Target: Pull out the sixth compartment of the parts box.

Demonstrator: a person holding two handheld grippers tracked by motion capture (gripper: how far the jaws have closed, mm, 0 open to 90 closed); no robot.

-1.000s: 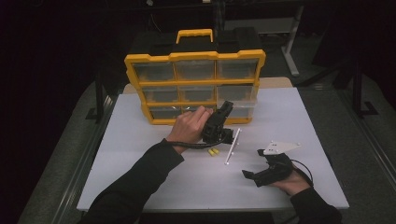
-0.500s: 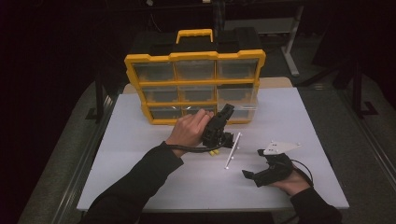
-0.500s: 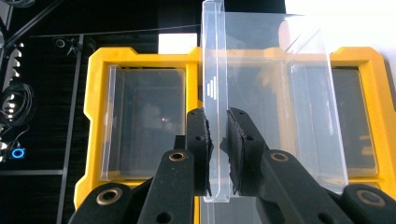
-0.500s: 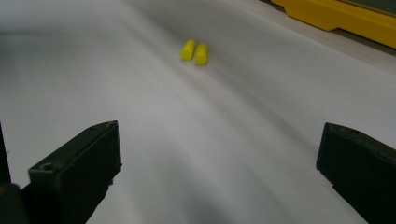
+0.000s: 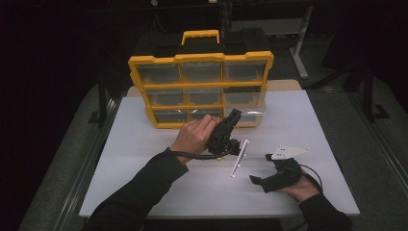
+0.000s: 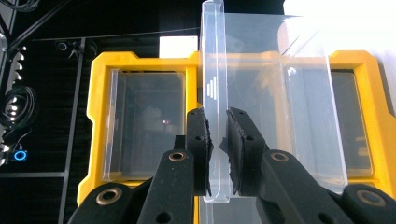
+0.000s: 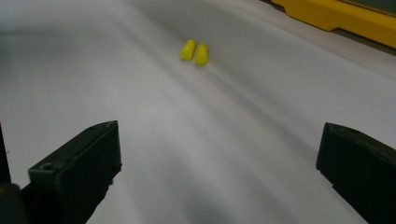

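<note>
A yellow organizer [image 5: 199,89] with clear drawers stands at the back of the white table [image 5: 144,192]. One clear drawer [image 5: 248,114] at its lower right is pulled partway out. My left gripper [image 5: 234,114] is shut on that drawer's front lip. In the left gripper view the pads [image 6: 200,140] of the left gripper [image 6: 217,135] pinch the thin clear wall [image 6: 212,70] between them. My right gripper [image 5: 260,168] rests on the table at the front right, open, with nothing between its jaws. Ahead of the right gripper [image 7: 217,163] lie two small yellow cylinders [image 7: 195,51].
A thin white rod [image 5: 239,158] lies on the table between the two hands. The organizer's yellow base [image 7: 336,18] runs along the top right of the right gripper view. Dark floor and stands surround the table.
My left hand has drawn slightly back toward me while gripping the drawer's lip. The right hand and gripper have stayed where they were.
</note>
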